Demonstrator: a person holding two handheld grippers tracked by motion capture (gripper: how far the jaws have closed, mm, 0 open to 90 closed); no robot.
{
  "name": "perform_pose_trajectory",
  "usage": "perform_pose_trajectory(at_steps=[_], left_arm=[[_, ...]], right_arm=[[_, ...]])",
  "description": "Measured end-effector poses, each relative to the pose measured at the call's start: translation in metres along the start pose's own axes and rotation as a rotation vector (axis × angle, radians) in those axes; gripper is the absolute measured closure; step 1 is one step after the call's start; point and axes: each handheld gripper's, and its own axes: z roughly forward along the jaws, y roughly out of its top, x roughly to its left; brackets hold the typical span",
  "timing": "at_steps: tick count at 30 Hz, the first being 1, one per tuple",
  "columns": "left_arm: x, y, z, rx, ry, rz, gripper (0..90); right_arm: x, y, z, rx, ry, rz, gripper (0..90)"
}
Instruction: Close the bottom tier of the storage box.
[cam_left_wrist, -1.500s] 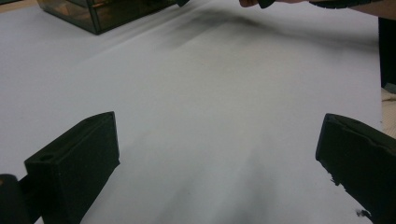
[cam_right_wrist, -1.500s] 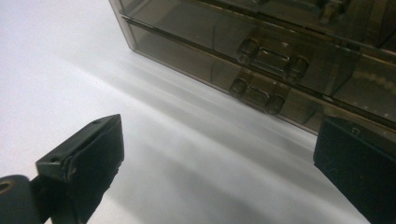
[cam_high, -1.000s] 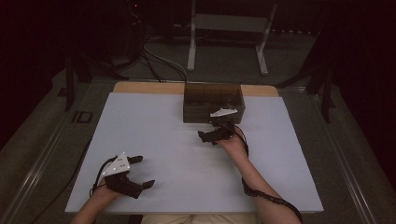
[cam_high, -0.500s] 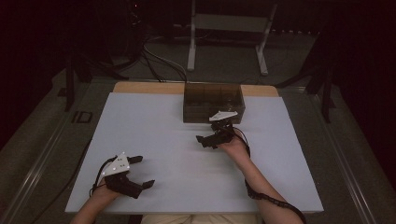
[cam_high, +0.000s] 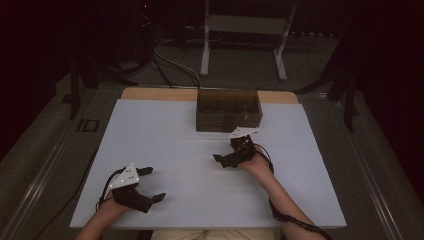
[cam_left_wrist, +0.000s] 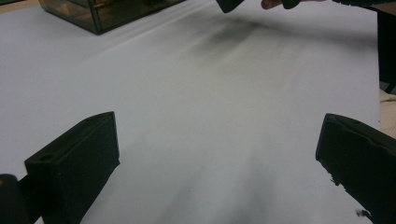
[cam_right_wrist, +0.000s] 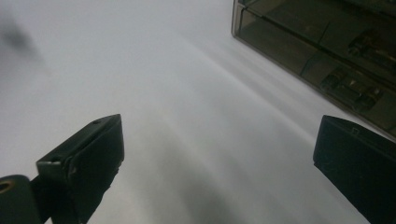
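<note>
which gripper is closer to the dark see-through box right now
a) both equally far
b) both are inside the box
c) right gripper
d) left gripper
c: in the high view the right gripper hovers just in front of the dark see-through box, jaws open and empty, while the left gripper sits at the table's near edge.

Dim, dark surroundings; soft blur

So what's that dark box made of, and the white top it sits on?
The box looks like smoky see-through plastic, maybe acrylic: in the right gripper view small parts show through its glossy wall. The table cover looks like smooth matte white sheet, perhaps paper or laminate; soft shadows lie on it, with no sharp reflections. A wooden-looking edge peeks out behind.
</note>
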Motion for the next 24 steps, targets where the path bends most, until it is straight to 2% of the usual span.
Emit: perform_pose_trajectory(at_steps=[8,12,20,24], left_arm=[[0.0,0.0,0.0,0.002,-0.001,0.001,0.9],[0.0,0.0,0.0,0.0,-0.002,-0.001,0.9],[0.0,0.0,0.0,0.001,-0.002,0.0,0.8],[0.001,0.0,0.001,0.003,-0.002,-0.003,0.9]], right_arm=[[0.002,-0.01,-0.009,-0.007,0.008,-0.015,1.9],[0.001,-0.016,-0.014,-0.003,-0.017,-0.007,5.4],[-0.004,-0.027,-0.027,-0.008,-0.026,-0.004,4.5],[-0.006,-0.038,-0.041,-0.011,-0.039,-0.001,3.9]])
